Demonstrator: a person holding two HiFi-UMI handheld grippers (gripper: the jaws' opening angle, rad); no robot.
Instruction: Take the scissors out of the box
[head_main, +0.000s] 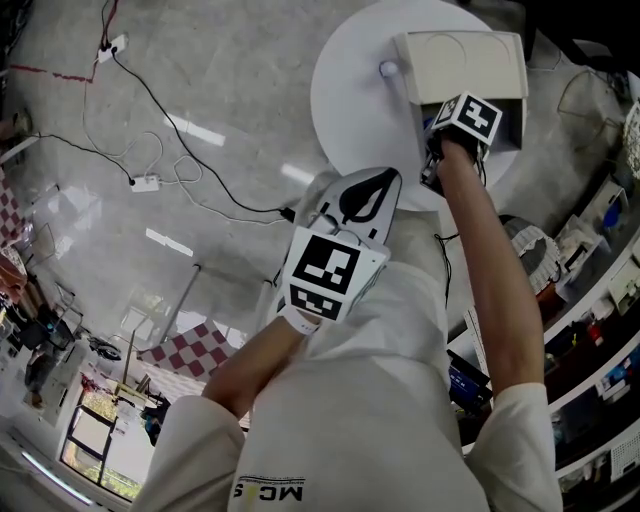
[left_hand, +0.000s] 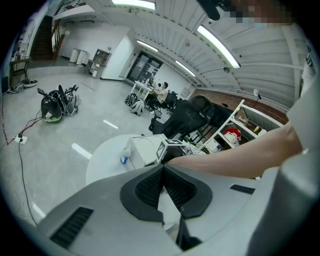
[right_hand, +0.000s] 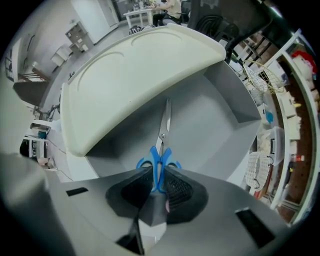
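Observation:
An open white box (head_main: 505, 62) stands on a round white table (head_main: 350, 100). In the right gripper view, scissors (right_hand: 161, 145) with blue handles lie on the box's grey floor (right_hand: 210, 120), blades pointing toward the raised lid (right_hand: 130, 75). My right gripper (right_hand: 157, 175) is inside the box, shut on the blue handles. The head view shows that gripper (head_main: 452, 125) reaching into the box, its jaws hidden under its marker cube. My left gripper (head_main: 375, 190) hangs shut and empty near my body, short of the table; its tips (left_hand: 163, 167) meet.
A small bottle with a blue label (left_hand: 125, 156) stands on the table beside the box. Cables and a power strip (head_main: 145, 183) lie on the floor to the left. Cluttered shelves (head_main: 600, 300) line the right side. Black chairs (left_hand: 185, 117) stand beyond the table.

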